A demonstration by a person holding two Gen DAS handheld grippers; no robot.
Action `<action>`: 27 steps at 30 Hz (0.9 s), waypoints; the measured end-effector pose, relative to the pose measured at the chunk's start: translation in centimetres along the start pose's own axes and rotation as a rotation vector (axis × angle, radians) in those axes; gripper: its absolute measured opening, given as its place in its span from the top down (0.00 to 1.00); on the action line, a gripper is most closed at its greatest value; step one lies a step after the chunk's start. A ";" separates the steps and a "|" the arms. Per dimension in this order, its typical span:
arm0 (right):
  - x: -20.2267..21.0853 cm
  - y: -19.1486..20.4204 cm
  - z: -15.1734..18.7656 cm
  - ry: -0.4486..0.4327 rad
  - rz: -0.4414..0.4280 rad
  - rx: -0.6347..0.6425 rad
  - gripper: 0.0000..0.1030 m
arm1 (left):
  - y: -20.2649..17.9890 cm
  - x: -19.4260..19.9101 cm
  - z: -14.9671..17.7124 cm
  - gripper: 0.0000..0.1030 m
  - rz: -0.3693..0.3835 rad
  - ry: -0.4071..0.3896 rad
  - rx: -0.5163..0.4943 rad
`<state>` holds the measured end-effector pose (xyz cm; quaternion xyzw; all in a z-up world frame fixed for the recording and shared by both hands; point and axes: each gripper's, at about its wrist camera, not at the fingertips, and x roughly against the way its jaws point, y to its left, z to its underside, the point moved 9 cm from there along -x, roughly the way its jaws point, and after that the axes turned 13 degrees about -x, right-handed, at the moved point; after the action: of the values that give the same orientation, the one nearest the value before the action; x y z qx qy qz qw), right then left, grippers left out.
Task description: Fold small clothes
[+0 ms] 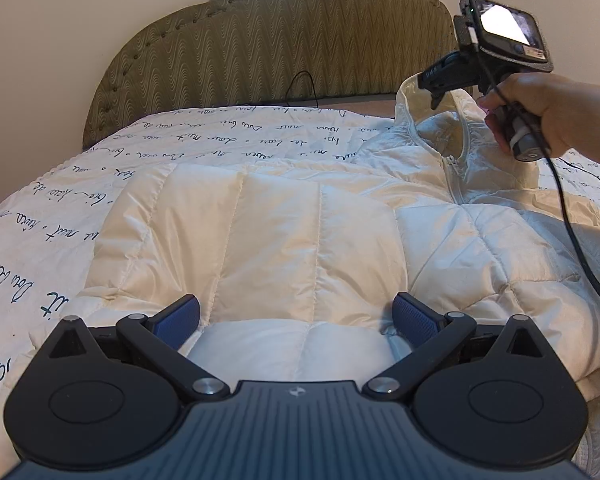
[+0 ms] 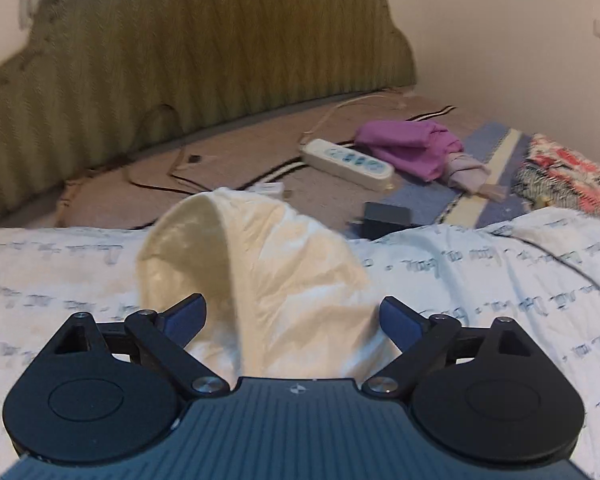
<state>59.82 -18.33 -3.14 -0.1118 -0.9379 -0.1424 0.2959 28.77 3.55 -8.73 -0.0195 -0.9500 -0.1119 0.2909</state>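
Lying quilted and cream beneath both spread-fingered grippers, left [image 1: 296, 316] and right [image 2: 294, 318], a puffy jacket [image 1: 300, 232] on script-printed bedding [image 1: 60, 208].

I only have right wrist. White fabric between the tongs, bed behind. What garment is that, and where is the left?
Observer: It's a white quilted puffer jacket, laid flat on the script-print quilt. Your fabric is its hood.
Operator: Left tongs on it?
Observer: The left tongs are open over the jacket's near end, with nothing clamped.
Operator: Zipped?
Observer: The zipper looks closed at the collar; lower down I can't tell.
Operator: My jaws from outside?
Observer: The right tongs sit at the hood's top edge; the grip itself is hidden from that side.
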 end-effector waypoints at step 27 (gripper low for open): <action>33.3 -2.9 2.0 -0.273 -0.583 0.144 0.93 | 0.2 0.1 -0.1 0.00 0.004 -0.003 0.014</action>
<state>31.31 -16.18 14.25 0.1647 -0.9691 -0.1381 0.1212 28.78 3.72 -8.60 -0.0196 -0.9512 -0.1045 0.2898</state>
